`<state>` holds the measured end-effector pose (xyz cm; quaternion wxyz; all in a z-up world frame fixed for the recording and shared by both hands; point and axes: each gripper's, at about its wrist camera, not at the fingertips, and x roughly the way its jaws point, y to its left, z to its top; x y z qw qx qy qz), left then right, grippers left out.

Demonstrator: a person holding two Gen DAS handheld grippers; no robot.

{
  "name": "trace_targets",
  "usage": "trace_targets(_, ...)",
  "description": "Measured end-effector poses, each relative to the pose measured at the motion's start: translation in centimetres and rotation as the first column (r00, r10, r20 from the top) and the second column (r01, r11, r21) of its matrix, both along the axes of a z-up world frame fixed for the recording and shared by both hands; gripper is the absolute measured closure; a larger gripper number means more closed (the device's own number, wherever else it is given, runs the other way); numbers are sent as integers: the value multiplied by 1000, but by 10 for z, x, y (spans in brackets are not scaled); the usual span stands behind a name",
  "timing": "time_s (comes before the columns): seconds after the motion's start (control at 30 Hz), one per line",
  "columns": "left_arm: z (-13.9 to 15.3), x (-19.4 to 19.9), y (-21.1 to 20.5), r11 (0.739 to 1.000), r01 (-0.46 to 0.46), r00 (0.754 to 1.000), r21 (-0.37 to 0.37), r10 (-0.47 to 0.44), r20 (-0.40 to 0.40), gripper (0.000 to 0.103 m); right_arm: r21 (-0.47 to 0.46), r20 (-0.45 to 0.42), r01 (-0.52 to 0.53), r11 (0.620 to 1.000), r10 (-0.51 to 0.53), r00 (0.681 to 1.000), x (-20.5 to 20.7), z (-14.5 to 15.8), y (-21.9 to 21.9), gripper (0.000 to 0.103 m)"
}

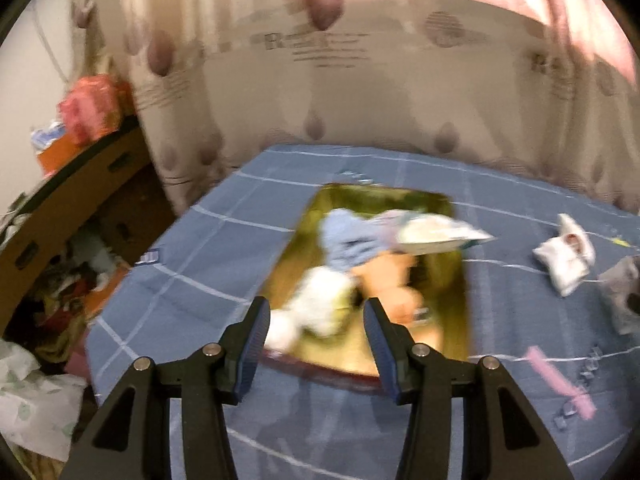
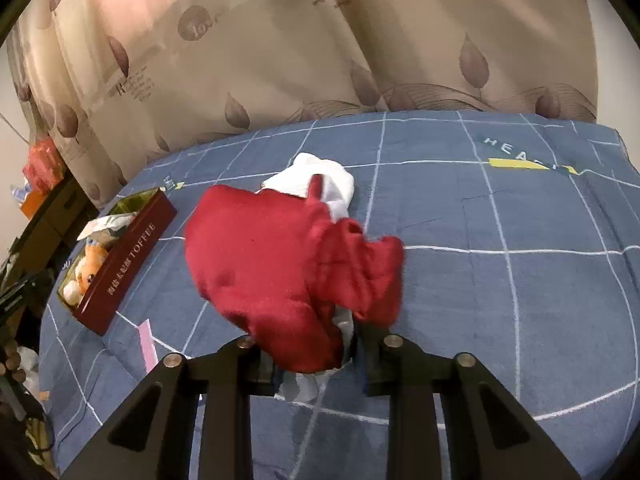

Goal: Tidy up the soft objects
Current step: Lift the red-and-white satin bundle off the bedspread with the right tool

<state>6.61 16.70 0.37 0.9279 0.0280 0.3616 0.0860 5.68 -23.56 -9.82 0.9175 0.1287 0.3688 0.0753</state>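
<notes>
A gold-lined toffee tin (image 1: 456, 280) lies on the blue checked bedspread (image 1: 192, 264). It holds a white plush (image 1: 320, 304), an orange plush (image 1: 396, 280), a light blue cloth (image 1: 348, 240) and a white packet (image 1: 436, 234). My left gripper (image 1: 318, 322) hovers open over the tin's near end, with nothing between its fingers. In the right wrist view the tin (image 2: 128, 256) sits at the left. My right gripper (image 2: 316, 346) is shut on a red satin cloth (image 2: 280, 256) that drapes over and hides its fingertips. White fabric (image 2: 320, 186) shows behind the red cloth.
A small white bundle (image 1: 566, 256), a grey soft item (image 1: 624, 292) and a pink strip (image 1: 560, 380) lie on the bed right of the tin. A leaf-print curtain (image 1: 360, 80) hangs behind. A cardboard shelf (image 1: 80, 184) and floor clutter stand off the bed's left edge.
</notes>
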Motion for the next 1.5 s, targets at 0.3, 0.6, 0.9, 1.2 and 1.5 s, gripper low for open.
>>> trace_targets(0.3, 2, 29, -88, 977, 196, 978, -82, -201, -50, 53, -77, 54, 25, 997, -21, 998, -8, 0, 0, 81)
trace_targets(0.6, -12, 49, -146, 960, 267, 958, -87, -275, -85, 53, 32, 47, 4, 999, -6, 999, -8, -3, -9, 43)
trace_targets(0.9, -18, 58, -159, 959, 272, 956, -76, -279, -92, 53, 177, 55, -60, 982, 51, 997, -9, 0, -9, 32)
trace_targets(1.2, -28, 65, -162, 959, 276, 953, -68, -282, -108, 53, -53, -9, -36, 998, 36, 999, 13, -10, 18, 27)
trace_targets(1.5, -38, 75, -171, 954, 293, 944, -63, -299, -138, 53, -123, -56, -101, 987, 95, 994, 52, -20, 49, 24)
